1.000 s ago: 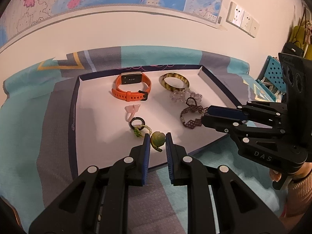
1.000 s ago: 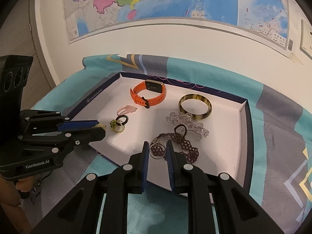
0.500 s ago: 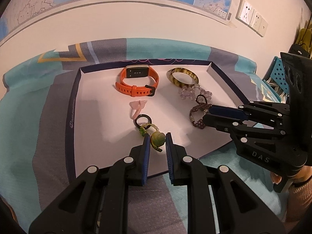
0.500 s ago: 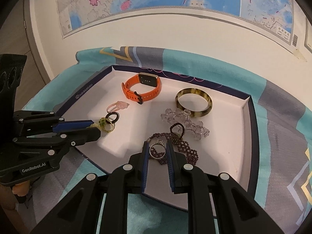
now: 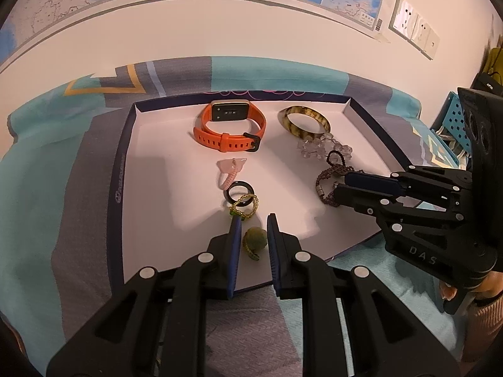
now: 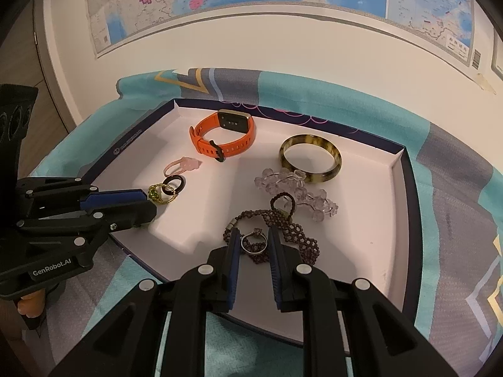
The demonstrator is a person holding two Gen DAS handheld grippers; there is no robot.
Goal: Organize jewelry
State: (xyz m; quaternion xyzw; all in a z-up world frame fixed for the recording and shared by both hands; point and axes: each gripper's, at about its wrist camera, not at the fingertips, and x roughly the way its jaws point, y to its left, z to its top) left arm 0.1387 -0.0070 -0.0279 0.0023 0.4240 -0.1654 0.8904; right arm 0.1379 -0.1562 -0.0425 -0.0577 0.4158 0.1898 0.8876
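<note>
Left claw (image 5: 254, 241): my blue ribbed pads stand slightly apart around a fuzzy green ball (image 5: 255, 238), not pressing it.
Right claw (image 6: 254, 245): narrowly parted around a thin silver ring (image 6: 254, 242) lying on a dark beaded bracelet (image 6: 295, 235); grip unclear.
Tray (image 5: 151, 169): shallow, white-lined box.

I am looking at one tray (image 5: 119, 169) holding one orange watch (image 5: 231, 130), one bangle (image 5: 304, 119), four rings and two beaded bracelets.

Orange watch (image 5: 229, 127), amber bangle (image 5: 304, 119), rings and beaded bracelets lie in white tray (image 5: 151, 188)
</note>
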